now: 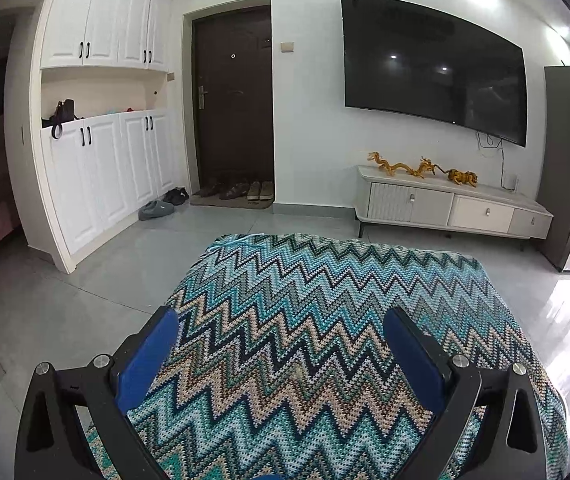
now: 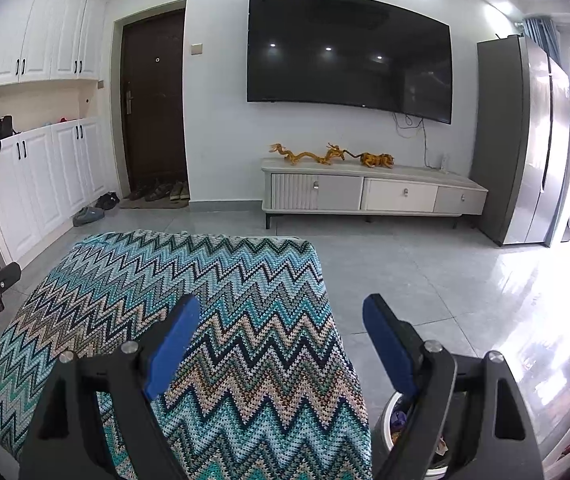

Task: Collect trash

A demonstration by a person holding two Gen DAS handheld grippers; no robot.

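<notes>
1. Living room, grey tile floor (image 2: 425, 280); zigzag knit cloth (image 1: 305, 340) over a low table, nearest to both cameras.
2. Left gripper (image 1: 281, 344) above the cloth, fingers apart, nothing between them.
3. Right gripper (image 2: 281, 332) over the cloth's right edge, fingers apart too, nothing held.
4. Bin (image 2: 401, 420) just under the right finger, beside the table, scraps inside, largely hidden.
5. No loose trash visible on cloth or floor; likely out of frame, so risk of hunting blind.
6. Risk: low pass snagging the knit and dragging the cloth off.
7. Risk: right finger knocking the bin rim and tipping it.
8. Further off: shoes (image 1: 241, 190) by the door (image 1: 233, 92), dragon figures (image 2: 333, 156) on the TV stand (image 2: 373, 196); risk of taking these for trash.
</notes>
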